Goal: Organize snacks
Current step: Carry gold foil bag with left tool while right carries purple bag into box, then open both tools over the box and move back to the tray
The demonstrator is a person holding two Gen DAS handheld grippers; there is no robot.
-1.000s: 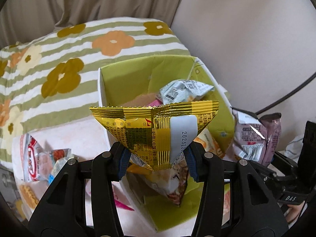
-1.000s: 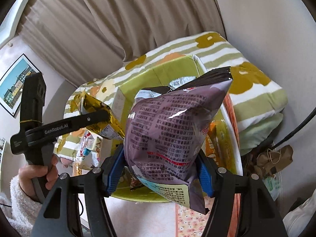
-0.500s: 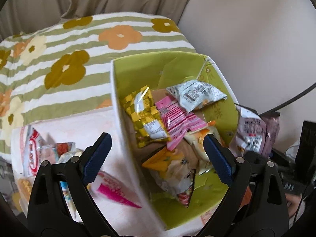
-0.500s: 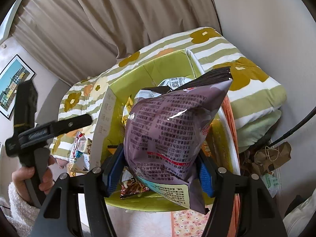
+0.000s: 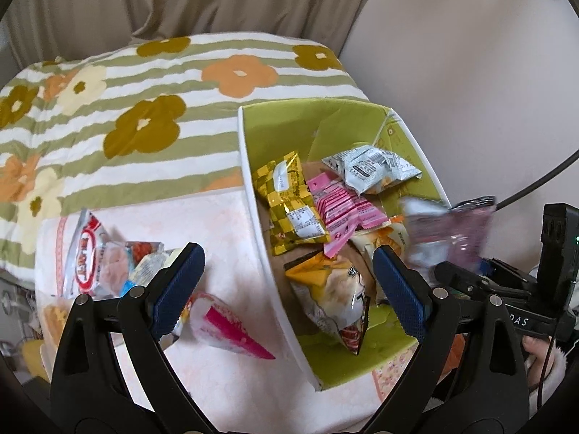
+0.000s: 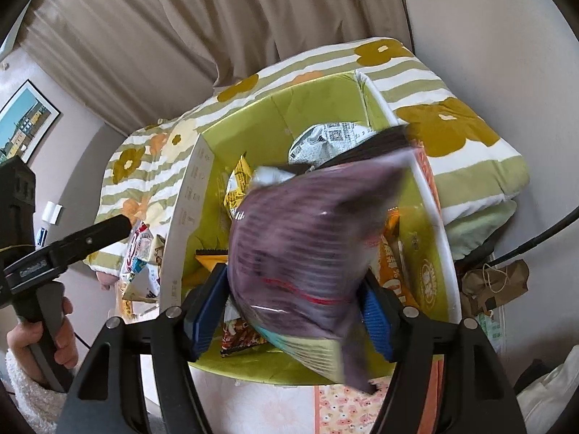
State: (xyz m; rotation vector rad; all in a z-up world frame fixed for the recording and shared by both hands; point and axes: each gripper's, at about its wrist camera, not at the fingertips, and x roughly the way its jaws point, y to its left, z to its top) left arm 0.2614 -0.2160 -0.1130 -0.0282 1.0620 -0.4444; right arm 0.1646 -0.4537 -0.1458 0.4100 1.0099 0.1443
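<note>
Lime-green box (image 5: 327, 126), gold checked packet (image 5: 289, 204), purple bag (image 6: 304, 249)

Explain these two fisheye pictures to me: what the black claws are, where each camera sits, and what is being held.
No robot here: a person holds a hand-held clamp in each hand, each with a camera looking along its two fingers. One picture comes from the left gripper, which is open and empty above the pink cloth. Snack packets lie in the green box, among them a gold packet; more lie loose on the cloth. The other picture comes from the right gripper. Its jaws have just been opening around a blurred purple bag over the box.
</note>
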